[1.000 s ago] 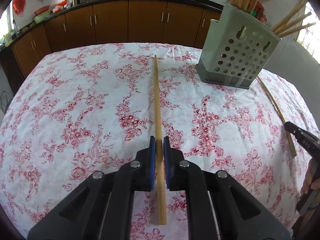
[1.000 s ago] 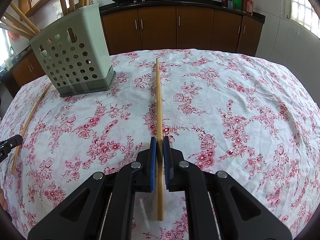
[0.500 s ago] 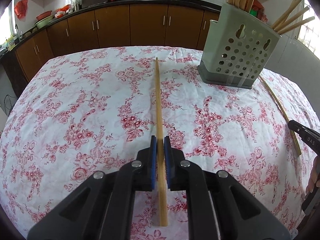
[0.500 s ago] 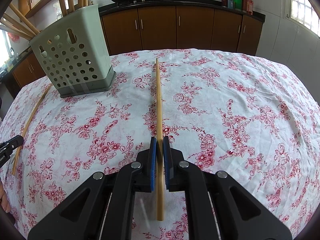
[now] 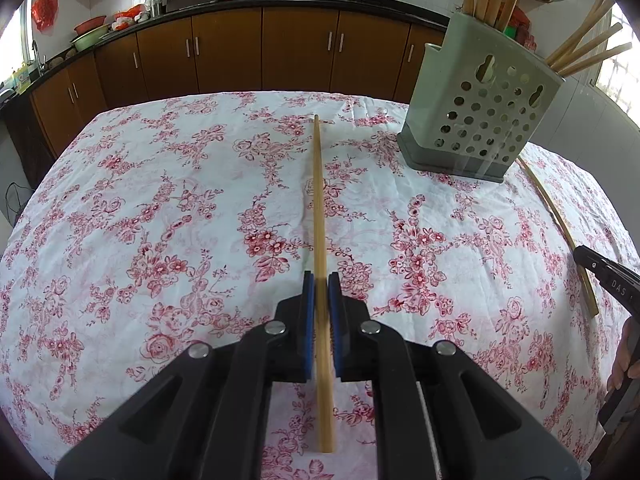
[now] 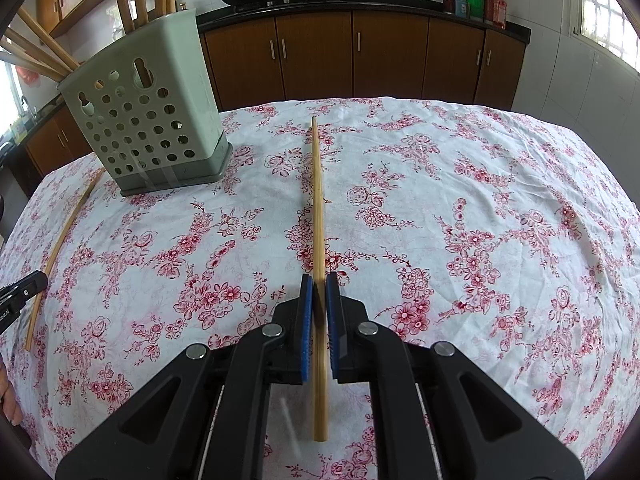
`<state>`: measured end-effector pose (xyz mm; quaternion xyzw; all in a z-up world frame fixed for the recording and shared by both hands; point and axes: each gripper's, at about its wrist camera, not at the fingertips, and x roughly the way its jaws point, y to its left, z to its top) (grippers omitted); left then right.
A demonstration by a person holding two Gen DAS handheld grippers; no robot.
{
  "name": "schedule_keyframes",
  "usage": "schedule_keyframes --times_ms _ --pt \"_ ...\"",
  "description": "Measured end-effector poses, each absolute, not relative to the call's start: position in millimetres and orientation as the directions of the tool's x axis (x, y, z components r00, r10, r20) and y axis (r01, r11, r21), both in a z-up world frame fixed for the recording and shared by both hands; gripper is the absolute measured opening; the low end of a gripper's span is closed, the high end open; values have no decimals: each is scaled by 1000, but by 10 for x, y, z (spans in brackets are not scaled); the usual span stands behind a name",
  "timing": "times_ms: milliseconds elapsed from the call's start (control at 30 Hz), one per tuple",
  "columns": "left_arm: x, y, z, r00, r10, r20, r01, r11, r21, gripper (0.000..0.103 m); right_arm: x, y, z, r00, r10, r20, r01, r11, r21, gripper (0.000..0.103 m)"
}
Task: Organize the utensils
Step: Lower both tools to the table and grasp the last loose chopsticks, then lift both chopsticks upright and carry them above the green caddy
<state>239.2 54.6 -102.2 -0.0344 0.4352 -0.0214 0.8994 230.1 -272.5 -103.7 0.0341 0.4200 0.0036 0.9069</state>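
Observation:
My left gripper (image 5: 321,280) is shut on a long wooden chopstick (image 5: 319,200) that points away over the flowered tablecloth (image 5: 160,200). My right gripper (image 6: 319,280) is shut on another wooden chopstick (image 6: 316,200), also pointing forward. A pale green perforated utensil holder (image 5: 478,120) with several chopsticks standing in it sits at the right in the left wrist view, and the holder (image 6: 148,120) is at the left in the right wrist view. A loose chopstick (image 5: 560,236) lies on the cloth beside the holder; it also shows in the right wrist view (image 6: 60,256).
Brown kitchen cabinets (image 5: 280,48) and a dark counter with woks run behind the table. The table's edges curve away on all sides. The other gripper's tip (image 5: 600,272) shows at the right edge of the left wrist view.
The left gripper has lifted and tilted back a little with its chopstick, so the holder and cabinets sit lower in view. The right gripper has hardly moved.

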Motion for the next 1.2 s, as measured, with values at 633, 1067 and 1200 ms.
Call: schedule_keyframes --times_ms 633,1067,1200 --pt "2394 548 -1020 620 -68 -782 9 997 -79 11 2309 -2724 -1034 649 36 -760 25 997 68 8" --pt "2327 441 -1019 620 2 -785 26 999 24 12 2194 -2712 -1051 649 40 -760 16 998 66 8" --pt "2284 470 -1016 619 -3 -785 33 999 22 9 2125 -2780 -1036 651 54 -757 24 995 92 8"
